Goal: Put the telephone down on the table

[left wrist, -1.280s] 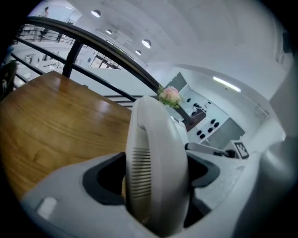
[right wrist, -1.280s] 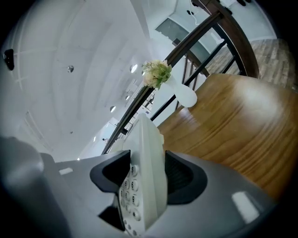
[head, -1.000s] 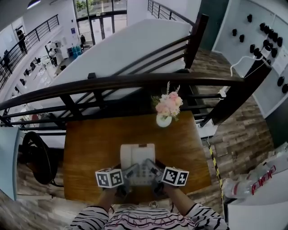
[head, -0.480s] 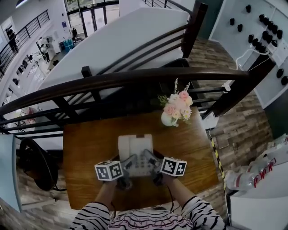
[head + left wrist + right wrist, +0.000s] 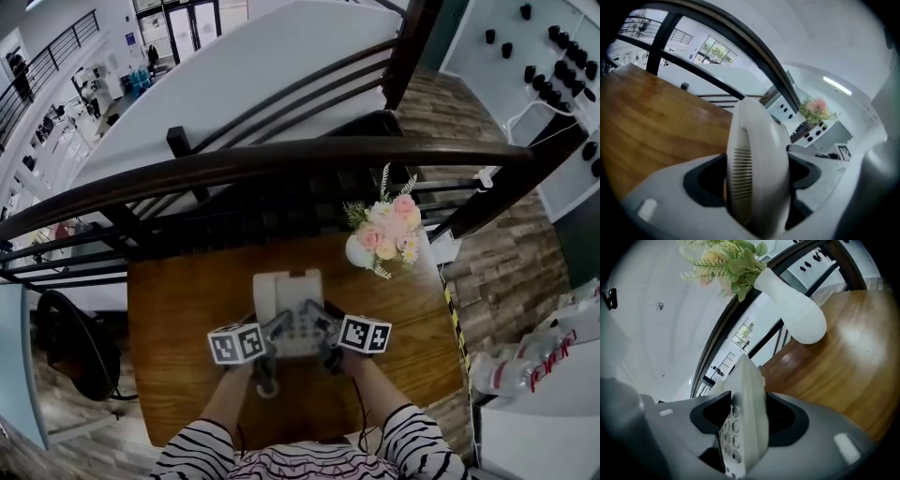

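1. The left gripper (image 5: 757,176) has its jaws closed on the telephone (image 5: 754,136). The cream handset with its slotted earpiece fills the gap between the two dark pads in the left gripper view.
2. The right gripper (image 5: 749,420) is gripping the same telephone from the other side. In the right gripper view its jaws stand wide but press on the body, with the number keys (image 5: 732,427) showing just inside the left pad.
3. In the head view, both marker cubes sit low in the centre of the frame. The left gripper's is at (image 5: 234,343) and the right gripper's at (image 5: 364,334), with the telephone's near end between them.
4. The telephone runs from the cubes up toward the middle of the frame. It is over the middle of the wooden table (image 5: 178,319). Whether its base touches the wood, I cannot tell.
5. The person's arms come in from the bottom edge, and the striped sleeves (image 5: 192,452) are at the lower corners of the table.
6. A white vase (image 5: 358,251) of pink flowers (image 5: 389,225) stands on the far right part of the table, up and right of the telephone and apart from it.
7. A dark railing (image 5: 281,161) crosses the frame just above the table's far edge, and brown plank flooring runs down the right side.
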### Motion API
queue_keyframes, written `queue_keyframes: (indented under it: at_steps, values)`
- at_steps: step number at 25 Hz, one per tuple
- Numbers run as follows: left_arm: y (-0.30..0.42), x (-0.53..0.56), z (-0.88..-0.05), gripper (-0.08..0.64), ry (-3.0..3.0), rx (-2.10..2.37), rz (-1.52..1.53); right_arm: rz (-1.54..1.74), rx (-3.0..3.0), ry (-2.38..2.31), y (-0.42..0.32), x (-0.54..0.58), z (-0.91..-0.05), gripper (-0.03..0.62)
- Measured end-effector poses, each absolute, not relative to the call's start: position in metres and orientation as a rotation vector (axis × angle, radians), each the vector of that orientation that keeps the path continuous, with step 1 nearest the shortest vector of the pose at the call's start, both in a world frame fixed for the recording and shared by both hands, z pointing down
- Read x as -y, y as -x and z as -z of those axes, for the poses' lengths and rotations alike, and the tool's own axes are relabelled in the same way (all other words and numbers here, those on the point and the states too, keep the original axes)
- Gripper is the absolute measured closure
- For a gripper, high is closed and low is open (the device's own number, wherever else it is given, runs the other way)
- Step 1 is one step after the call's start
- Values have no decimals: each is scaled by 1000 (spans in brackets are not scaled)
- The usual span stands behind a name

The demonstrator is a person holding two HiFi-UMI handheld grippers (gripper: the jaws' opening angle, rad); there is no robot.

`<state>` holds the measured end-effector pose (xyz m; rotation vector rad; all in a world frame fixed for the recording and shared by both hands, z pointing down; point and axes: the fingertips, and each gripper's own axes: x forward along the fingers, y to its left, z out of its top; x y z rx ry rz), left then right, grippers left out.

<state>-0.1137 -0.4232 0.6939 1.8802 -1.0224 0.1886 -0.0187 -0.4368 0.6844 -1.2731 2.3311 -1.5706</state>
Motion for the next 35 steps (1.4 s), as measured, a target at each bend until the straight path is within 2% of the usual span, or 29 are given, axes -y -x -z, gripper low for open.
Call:
queue_keyframes:
  at_steps: [15,35]
  values:
    - [120,465,-732,186,-1807,1093,-224,1640,-2371,1222,25,485,-725,356]
    - [115,468,-739,175,-1837,1120,-281,1662,-2405,1341,21,489,-728,354]
